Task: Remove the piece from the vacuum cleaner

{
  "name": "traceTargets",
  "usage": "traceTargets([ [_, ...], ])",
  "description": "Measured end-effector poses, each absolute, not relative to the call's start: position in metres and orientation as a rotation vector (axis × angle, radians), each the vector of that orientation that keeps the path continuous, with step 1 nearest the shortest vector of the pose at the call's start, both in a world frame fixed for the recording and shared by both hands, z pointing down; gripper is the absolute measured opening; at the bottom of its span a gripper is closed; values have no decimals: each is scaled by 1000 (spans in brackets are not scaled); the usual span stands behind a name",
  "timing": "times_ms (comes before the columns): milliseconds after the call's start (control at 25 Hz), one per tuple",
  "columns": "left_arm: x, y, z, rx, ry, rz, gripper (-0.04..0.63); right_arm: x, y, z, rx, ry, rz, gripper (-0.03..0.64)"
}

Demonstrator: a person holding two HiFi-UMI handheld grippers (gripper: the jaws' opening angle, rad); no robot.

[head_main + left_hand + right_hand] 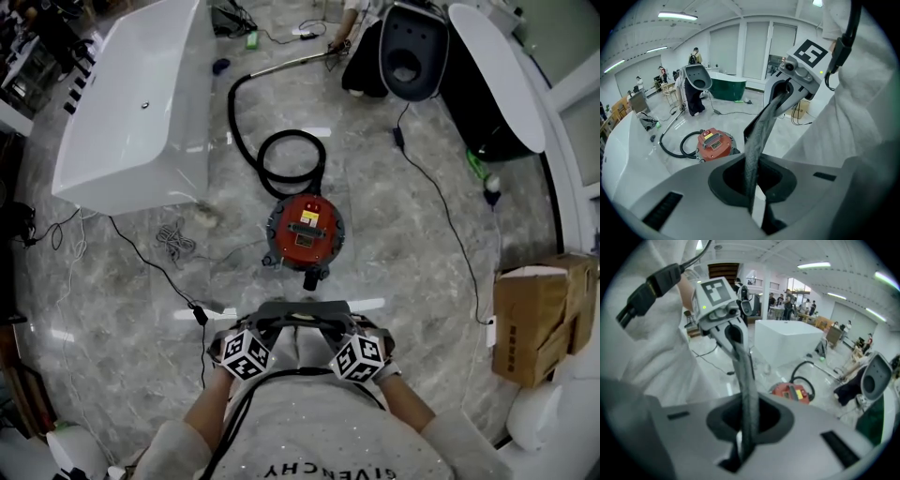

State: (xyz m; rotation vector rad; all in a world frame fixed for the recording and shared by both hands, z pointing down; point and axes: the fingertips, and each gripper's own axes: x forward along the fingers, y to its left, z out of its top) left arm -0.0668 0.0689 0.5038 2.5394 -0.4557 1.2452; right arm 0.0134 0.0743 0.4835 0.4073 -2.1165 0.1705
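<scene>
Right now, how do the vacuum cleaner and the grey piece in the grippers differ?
The vacuum cleaner is red and round; the grey piece is thin and dull grey. The vacuum cleaner stands on the floor; the grey piece is held off it, the left gripper and right gripper shut on its two ends.

Left gripper (266,328) and right gripper (339,328): held side by side at the near edge of the head view, close in front of the torso. Both point steeply down and away from the body, with their marker cubes facing up.

Jaws: each gripper is closed on one thin grey piece (302,312), the left gripper on its left end and the right gripper on its right end.

Left forearm (208,412) and right forearm (410,411): angled inward from the near corners, converging toward the centre line.
</scene>
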Motion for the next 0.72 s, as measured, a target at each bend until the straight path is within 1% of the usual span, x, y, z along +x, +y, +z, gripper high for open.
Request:
traceTargets([
  [720,-67,46,453,2551,-426,1060,34,14,49,438,465,-2180,121,29],
])
